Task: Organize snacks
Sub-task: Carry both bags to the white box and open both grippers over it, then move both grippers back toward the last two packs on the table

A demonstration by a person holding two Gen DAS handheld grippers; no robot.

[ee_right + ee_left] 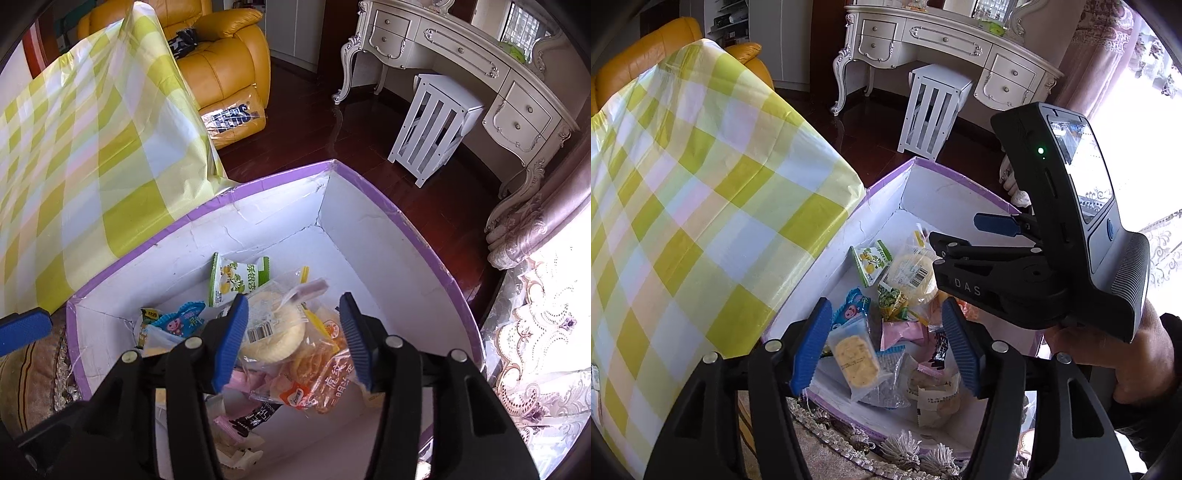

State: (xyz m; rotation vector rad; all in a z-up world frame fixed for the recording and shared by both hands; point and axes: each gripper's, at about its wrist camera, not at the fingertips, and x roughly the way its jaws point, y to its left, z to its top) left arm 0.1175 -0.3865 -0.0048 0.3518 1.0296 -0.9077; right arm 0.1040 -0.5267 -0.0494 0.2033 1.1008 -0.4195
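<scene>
While both tongs [886, 347] [297, 341] gape, snacks [857, 360] fill the box [266, 221].

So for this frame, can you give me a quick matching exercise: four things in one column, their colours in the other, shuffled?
Things:
1. armchair
2. box rim
3. stool
4. floor

Colours:
A. white
B. dark red-brown
C. yellow-orange
D. purple

Pairs: 1-C, 2-D, 3-A, 4-B
</scene>
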